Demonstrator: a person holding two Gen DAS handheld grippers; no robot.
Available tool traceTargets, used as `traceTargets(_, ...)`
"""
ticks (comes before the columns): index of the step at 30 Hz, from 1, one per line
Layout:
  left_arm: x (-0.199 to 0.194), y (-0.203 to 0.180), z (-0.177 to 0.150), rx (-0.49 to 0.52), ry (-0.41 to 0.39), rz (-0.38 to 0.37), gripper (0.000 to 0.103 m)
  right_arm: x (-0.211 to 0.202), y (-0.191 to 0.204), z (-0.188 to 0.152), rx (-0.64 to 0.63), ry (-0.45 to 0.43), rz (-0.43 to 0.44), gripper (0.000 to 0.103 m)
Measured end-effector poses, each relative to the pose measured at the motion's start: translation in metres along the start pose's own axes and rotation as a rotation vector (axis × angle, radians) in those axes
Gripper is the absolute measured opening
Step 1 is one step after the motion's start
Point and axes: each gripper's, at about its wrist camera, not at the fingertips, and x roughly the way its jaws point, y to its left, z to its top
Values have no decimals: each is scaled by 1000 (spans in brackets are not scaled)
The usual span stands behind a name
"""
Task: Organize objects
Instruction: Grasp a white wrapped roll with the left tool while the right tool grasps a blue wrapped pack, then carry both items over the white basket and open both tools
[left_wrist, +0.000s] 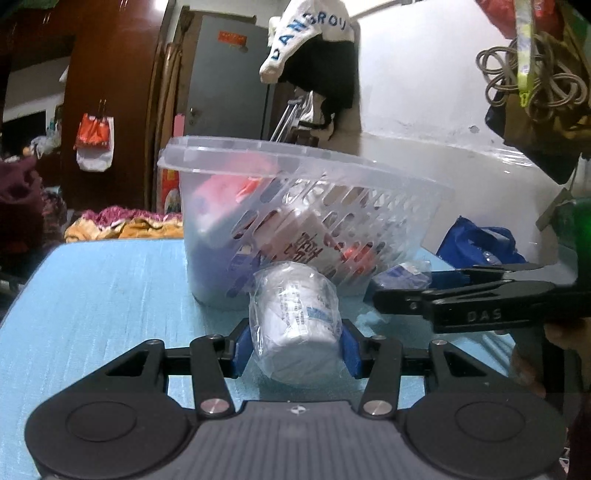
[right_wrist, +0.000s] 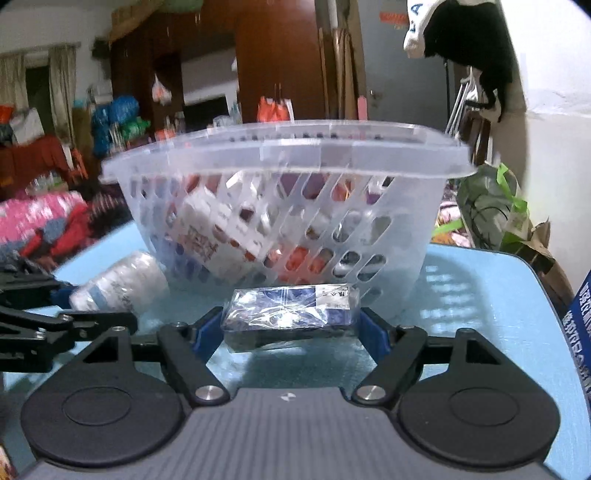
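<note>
A white jar wrapped in clear plastic (left_wrist: 293, 325) lies on the light blue table (left_wrist: 92, 295), and my left gripper (left_wrist: 295, 350) is shut on it, a blue pad pressed against each side. A dark blue box in clear film (right_wrist: 291, 308) lies crosswise in my right gripper (right_wrist: 290, 330), whose blue pads touch both its ends. Just behind both stands a clear slotted plastic basket (left_wrist: 303, 158) (right_wrist: 288, 155) holding several boxes and packets. In the right wrist view the wrapped jar (right_wrist: 122, 282) shows at the left, beside the left gripper's black fingers (right_wrist: 55, 291).
The right gripper's black arm (left_wrist: 461, 295) reaches in from the right of the left wrist view. A blue bag (left_wrist: 476, 243) lies behind it. The table edge (right_wrist: 546, 291) runs close on the right, with bags and clothes beyond. A white wall (left_wrist: 424, 92) stands behind the basket.
</note>
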Motion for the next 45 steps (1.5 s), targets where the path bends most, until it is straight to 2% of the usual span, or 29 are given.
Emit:
traceTargets(3, -5, 1, -2, -6, -36, 4, 53, -12, 1, -3, 19, -45, 30, 79)
traceTargets(8, -10, 0, -3, 5, -75, -1, 53, -25, 18, -5, -72, -145, -24, 79)
traceTargets(11, -13, 0, -4, 12, -99, -2, 52, -26, 26, -3, -109, -170, -32, 79)
traceTargets(15, -18, -3, -6, 34, -138, 1, 52, -28, 25, -4, -94, -201, -14, 79)
traceTargets(17, -18, -2, -5, 35, -133, 4, 49, -28, 23, -4, -82, -202, 0, 79)
traceTargets(23, -14, -5, -4, 62, -107, 0, 50, -26, 23, -4, -78, -196, 4, 79)
traceTargets(27, -11, -13, -4, 101, -94, 37, 51, -25, 22, -5, -72, -196, 7, 79)
traceTargets(34, -13, -13, -4, 94, -101, 41, 48, -26, 21, -6, -66, -198, 13, 79)
traceTargets(37, -20, -9, -6, 68, -145, 25, 47, -28, 21, -7, -67, -217, 11, 79)
traceTargets(41, -34, -10, -11, 81, -234, 24, 47, -45, 28, -13, -109, -295, -4, 79)
traceTargets(45, -59, -6, -11, 39, -326, -41, 47, -77, 35, -19, -107, -375, 22, 79)
